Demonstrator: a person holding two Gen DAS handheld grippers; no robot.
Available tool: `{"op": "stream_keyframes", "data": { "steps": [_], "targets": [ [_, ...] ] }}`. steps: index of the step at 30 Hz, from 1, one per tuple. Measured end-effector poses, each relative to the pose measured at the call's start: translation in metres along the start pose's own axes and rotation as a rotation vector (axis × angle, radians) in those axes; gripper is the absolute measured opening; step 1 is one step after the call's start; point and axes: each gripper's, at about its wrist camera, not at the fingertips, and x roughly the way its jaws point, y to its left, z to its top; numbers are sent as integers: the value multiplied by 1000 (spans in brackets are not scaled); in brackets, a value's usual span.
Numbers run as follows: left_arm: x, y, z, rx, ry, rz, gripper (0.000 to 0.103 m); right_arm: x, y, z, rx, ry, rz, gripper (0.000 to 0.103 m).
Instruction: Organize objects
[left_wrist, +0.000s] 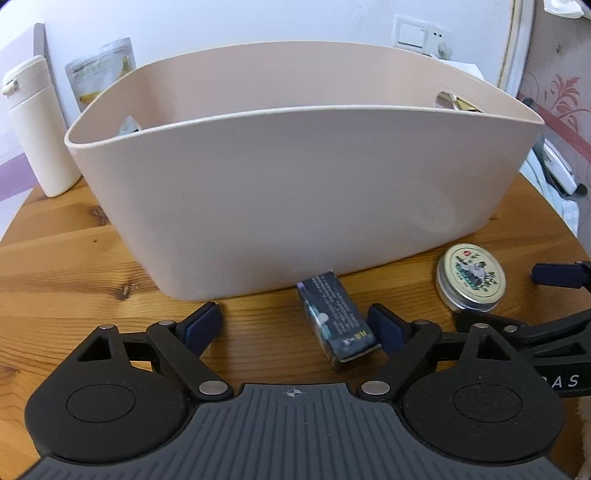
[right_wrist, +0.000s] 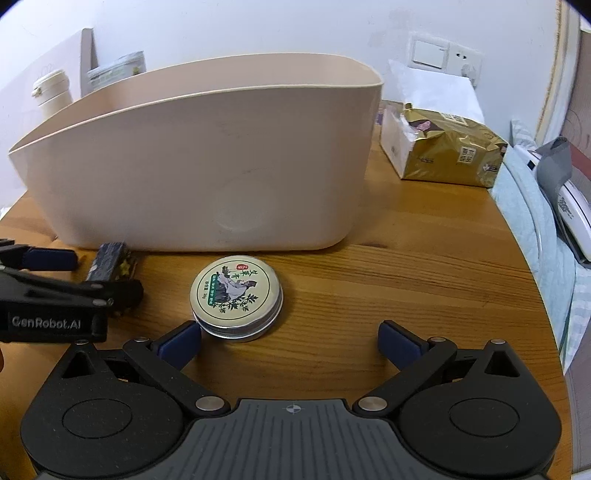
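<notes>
In front of the bin (left_wrist: 295, 192): left tongs (left_wrist: 295, 328) spread around small box (left_wrist: 338, 321), right tongs (right_wrist: 290, 341) spread near tin (right_wrist: 236, 297). Approach step; next, likely close, lift.

- Left gripper (left_wrist: 295, 326): jaws spread wide. A small dark box (left_wrist: 338, 317) lies on the table between them, against the right-hand pad (left_wrist: 386, 328); bare wood fills the gap on the left-pad side.
- Straight ahead of both jaw sets: the tall wall of a beige bin (left_wrist: 295, 199) blocks forward travel; the way in is over its rim.
- Right gripper (right_wrist: 290, 341): jaws wide. A round tin (right_wrist: 236, 297) sits just ahead of the left pad (right_wrist: 181, 343), near touching; open tabletop (right_wrist: 406, 266) ahead of the right pad.
- Far right, beyond the jaws: a gold packet (right_wrist: 450, 155) near the table edge.
</notes>
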Motion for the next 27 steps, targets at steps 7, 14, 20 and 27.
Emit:
{"op": "stream_keyframes", "data": {
  "steps": [7,14,20,27],
  "targets": [
    [1,4,1,18,-12,-14,85,10,1,8,-10,-15,-1,103],
    [-1,10,1,2,-30,2,62,13,4,13,-18,-25,-3,99],
    [-4,20,0,-14,-41,12,43,13,6,18,-28,-35,3,81],
    [-15,34,-5,-42,-38,1,24,11,13,21,-41,-46,15,55]
  ]
}}
